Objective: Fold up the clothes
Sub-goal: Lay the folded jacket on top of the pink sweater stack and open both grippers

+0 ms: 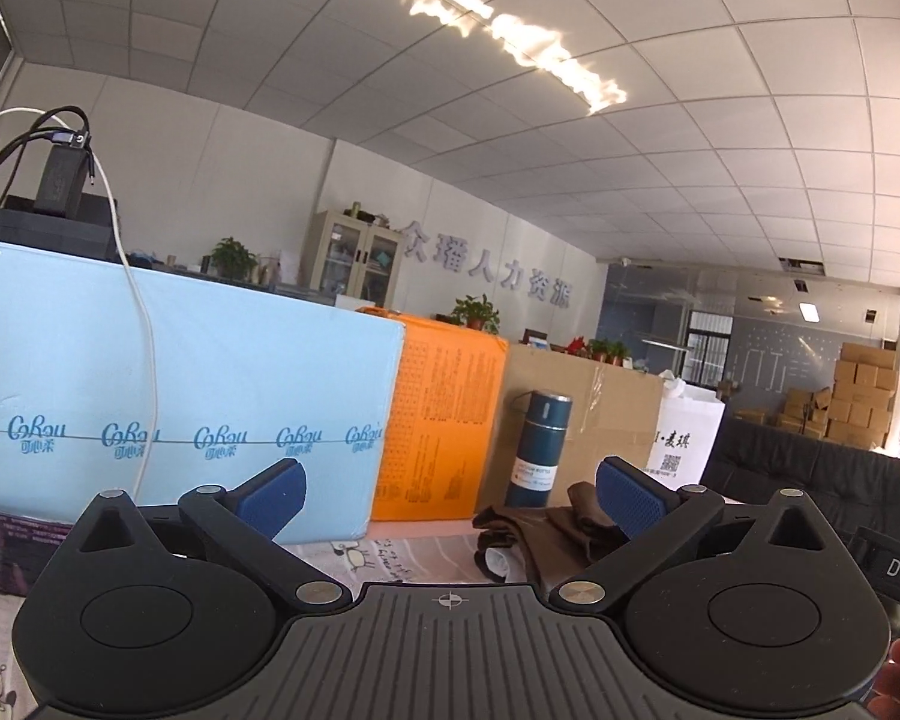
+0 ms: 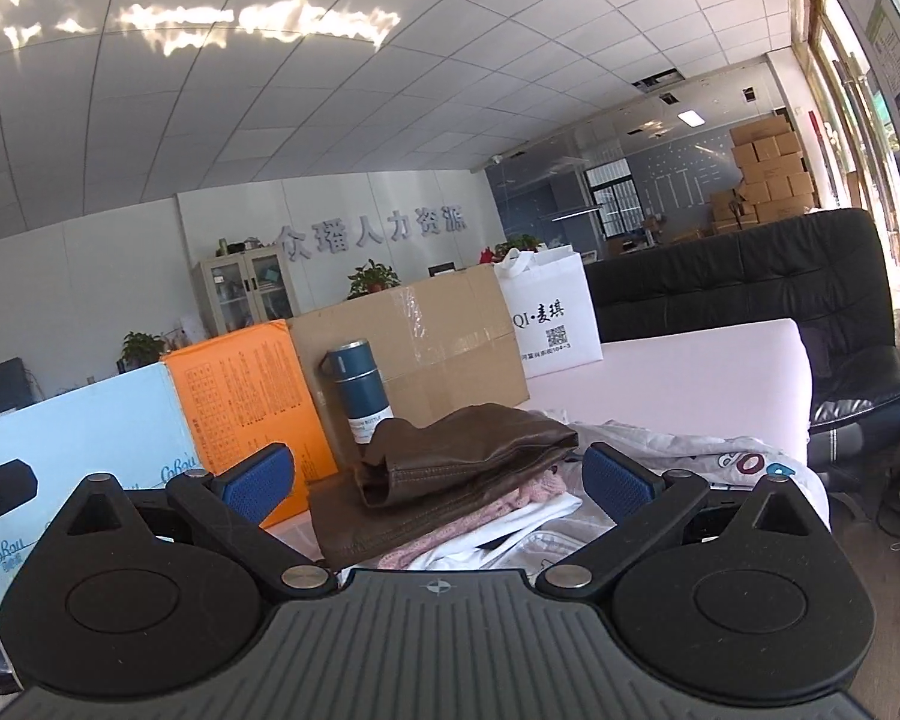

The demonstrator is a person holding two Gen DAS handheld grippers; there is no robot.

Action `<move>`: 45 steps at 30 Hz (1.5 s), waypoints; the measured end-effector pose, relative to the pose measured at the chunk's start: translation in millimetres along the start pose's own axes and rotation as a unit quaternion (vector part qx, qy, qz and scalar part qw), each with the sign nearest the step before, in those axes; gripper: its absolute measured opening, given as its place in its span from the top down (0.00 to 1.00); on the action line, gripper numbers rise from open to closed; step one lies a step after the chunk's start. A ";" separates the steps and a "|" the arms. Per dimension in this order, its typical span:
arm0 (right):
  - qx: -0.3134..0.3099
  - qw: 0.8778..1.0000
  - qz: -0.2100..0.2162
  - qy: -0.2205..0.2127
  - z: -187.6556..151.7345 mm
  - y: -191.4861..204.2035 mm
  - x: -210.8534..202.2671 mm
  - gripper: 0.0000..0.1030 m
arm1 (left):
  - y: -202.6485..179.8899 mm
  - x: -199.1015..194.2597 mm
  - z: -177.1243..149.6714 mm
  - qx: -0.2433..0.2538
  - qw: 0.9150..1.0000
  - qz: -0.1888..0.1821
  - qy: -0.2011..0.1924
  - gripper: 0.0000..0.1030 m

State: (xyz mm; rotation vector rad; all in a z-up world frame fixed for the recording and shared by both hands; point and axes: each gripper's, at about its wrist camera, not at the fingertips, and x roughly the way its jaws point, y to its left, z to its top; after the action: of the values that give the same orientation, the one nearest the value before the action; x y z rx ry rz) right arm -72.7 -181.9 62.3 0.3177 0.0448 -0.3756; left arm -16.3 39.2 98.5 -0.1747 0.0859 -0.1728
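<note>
A folded brown leather-like garment (image 2: pixel 450 474) lies on top of a pile of clothes, over a pink knit (image 2: pixel 510 501) and white pieces (image 2: pixel 678 450). My right gripper (image 2: pixel 441 483) stands open just in front of the pile, level with it, nothing between its blue pads (image 2: pixel 621 489). In the left wrist view the same brown garment (image 1: pixel 546 531) shows low between the fingers, farther off. My left gripper (image 1: pixel 450 495) is open and holds nothing, lifted above the printed cloth (image 1: pixel 354 558) on the table.
Boxes line the back: a light-blue one (image 1: pixel 180 384), an orange one (image 1: pixel 438 408) and a brown carton (image 2: pixel 414 348). A teal flask (image 2: pixel 360 396) stands before them, a white bag (image 2: pixel 555 312) beside. A pink pad (image 2: pixel 720 378) and black sofa (image 2: pixel 798 276) lie to the right.
</note>
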 end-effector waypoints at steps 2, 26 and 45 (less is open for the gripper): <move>0.004 1.000 -0.029 -0.012 -1.0 5.0 0.8 0.00 | -8.1 1.2 -5.5 0.020 1.000 0.023 -0.004 0.00; -0.015 0.993 -0.055 0.100 -23.6 -15.4 35.4 0.00 | -1.3 10.2 -16.6 0.032 0.996 0.075 0.036 0.00; -0.021 0.994 -0.045 0.101 -22.5 -11.7 32.5 0.00 | -6.1 3.5 -12.4 0.034 0.997 0.059 0.033 0.00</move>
State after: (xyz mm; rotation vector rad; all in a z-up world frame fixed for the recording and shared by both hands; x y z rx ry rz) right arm -46.4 -196.7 34.1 0.3120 0.2661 -0.4294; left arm -15.1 30.6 87.2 -0.0960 0.1549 -0.0642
